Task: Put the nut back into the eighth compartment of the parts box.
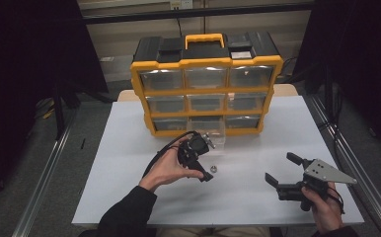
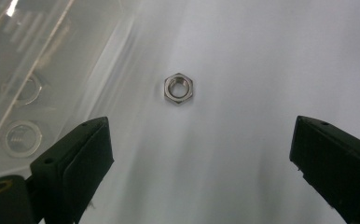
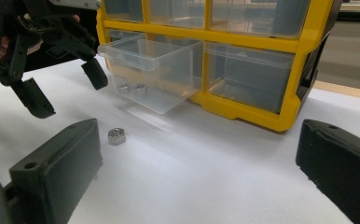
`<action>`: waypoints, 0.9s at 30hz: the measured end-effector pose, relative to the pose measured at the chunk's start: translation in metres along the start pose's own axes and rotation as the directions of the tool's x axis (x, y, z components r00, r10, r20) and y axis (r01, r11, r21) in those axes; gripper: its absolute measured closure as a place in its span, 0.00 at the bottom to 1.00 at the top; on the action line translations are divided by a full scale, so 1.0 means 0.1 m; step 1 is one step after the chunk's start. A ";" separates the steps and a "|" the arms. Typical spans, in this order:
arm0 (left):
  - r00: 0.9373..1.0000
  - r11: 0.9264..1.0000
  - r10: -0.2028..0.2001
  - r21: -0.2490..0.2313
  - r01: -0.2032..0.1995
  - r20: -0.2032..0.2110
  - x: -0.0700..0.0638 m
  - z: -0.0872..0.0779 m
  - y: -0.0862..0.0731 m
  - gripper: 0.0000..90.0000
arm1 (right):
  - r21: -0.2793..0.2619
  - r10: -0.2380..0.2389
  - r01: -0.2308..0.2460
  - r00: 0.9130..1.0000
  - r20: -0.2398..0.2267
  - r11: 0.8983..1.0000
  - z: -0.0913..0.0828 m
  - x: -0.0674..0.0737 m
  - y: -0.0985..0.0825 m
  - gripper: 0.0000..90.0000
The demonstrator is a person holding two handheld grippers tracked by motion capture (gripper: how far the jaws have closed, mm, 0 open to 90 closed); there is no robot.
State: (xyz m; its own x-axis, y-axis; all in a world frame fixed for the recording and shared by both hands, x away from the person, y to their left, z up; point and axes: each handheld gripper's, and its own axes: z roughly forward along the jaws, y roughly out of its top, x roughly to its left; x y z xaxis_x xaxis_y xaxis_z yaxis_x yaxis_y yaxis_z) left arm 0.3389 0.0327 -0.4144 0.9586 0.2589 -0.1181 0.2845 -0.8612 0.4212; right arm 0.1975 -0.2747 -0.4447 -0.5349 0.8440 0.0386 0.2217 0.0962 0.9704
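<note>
On the far half of the white table (image 1: 129, 148) stands one yellow-and-black organiser (image 1: 207, 84), nine clear drawers in three rows of three, with a single drawer, the pulled-out drawer (image 3: 152, 70) in the middle of the bottom row, drawn toward the near side; at least two nuts lie inside it, seen through its clear wall in the right gripper view, though an exact count is hard to make. Two grippers are in play. Left of centre, the left gripper (image 1: 198, 157) hangs over the table just near of that drawer, its jaws spread wide and holding nothing. Near the right corner, the right gripper (image 1: 283, 170) rests low and well apart from the work, jaws likewise wide and empty. One loose hex nut (image 2: 179, 88) lies flat on the table, just near of the open drawer and beside the left gripper; in the left gripper view it sits ahead of the jaws and between their lines. The step in hand looks to be picking up this nut. To do it well, I would bring the left gripper forward and down until the pads straddle the nut, line them on two opposite flats rather than corners, and close gently at table level so the small piece does not skid away.
</note>
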 end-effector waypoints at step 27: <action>0.999 0.998 0.041 0.044 -0.041 0.002 -0.02 0.21 0.17 0.36 | 0.000 0.003 -0.003 1.000 0.003 1.000 -0.01 0.00 0.00 0.00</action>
State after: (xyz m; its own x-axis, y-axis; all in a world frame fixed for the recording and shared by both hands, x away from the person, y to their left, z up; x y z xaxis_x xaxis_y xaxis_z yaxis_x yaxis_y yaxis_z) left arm 0.3417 0.0083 -0.4262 0.9696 0.2224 -0.1023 0.2448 -0.8895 0.3858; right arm 0.1968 -0.2748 -0.4445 -0.5319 0.8458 0.0407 0.2235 0.0939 0.9702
